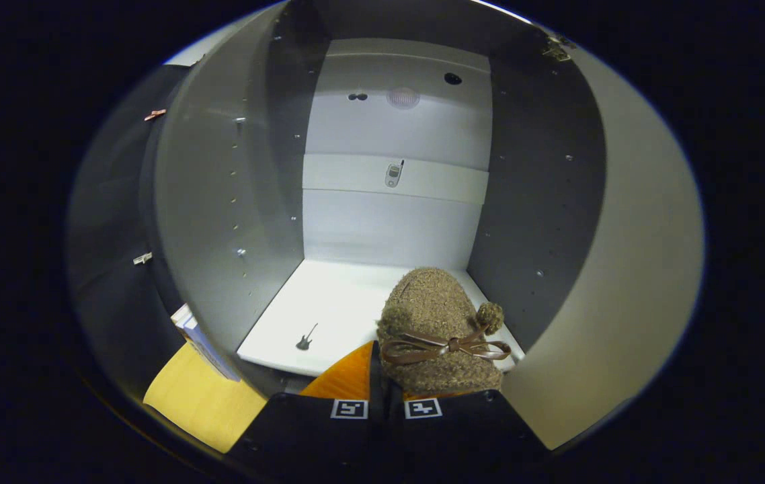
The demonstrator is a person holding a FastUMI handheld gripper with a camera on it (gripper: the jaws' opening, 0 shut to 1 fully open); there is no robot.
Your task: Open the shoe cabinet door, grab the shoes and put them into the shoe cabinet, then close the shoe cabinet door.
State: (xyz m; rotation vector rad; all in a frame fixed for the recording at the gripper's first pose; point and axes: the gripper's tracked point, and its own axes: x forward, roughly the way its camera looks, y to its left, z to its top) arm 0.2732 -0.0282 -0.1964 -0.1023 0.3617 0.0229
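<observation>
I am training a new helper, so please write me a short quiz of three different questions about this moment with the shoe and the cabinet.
1. True or false: the cabinet door is open.
2. What is the gripper holding? A) a brown fuzzy shoe with a bow B) a phone C) a box
3. Fill in: the shoe is above the cabinet's white ____.

Key: 1 true; 2 A; 3 floor.

Gripper [377, 396] clamping slipper [437, 323] inside cabinet [396, 222]
</observation>
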